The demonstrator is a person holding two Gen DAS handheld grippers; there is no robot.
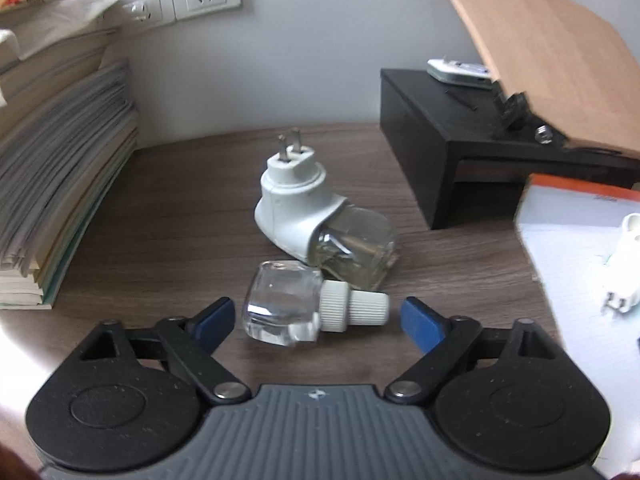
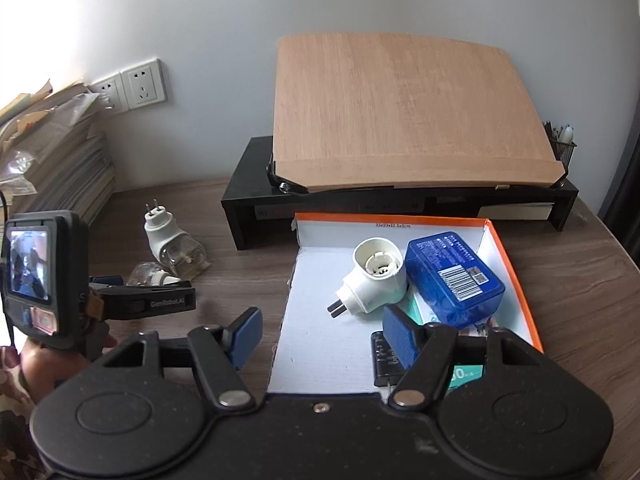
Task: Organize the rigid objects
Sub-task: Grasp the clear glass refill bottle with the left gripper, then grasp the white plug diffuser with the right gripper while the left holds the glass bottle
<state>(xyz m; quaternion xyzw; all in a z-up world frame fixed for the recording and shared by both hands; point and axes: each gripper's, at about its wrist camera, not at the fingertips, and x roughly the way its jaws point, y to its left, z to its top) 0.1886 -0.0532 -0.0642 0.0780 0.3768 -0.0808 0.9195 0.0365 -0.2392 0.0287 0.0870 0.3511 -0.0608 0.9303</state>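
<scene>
My left gripper (image 1: 316, 316) is spread wide around the one loose refill bottle (image 1: 296, 306), pads not touching. One bottled plug heater (image 1: 304, 208) lies just behind. Right gripper (image 2: 320, 334) gapes empty over the box (image 2: 516, 256), which holds one bare heater (image 2: 370, 282) and one blue case (image 2: 452, 278); bare desk (image 1: 180, 208) to the left.

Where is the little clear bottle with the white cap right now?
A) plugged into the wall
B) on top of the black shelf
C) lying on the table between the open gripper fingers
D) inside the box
C: the small clear bottle lies on its side on the wooden table, between the spread fingers of the left gripper, not inside the box.
</scene>
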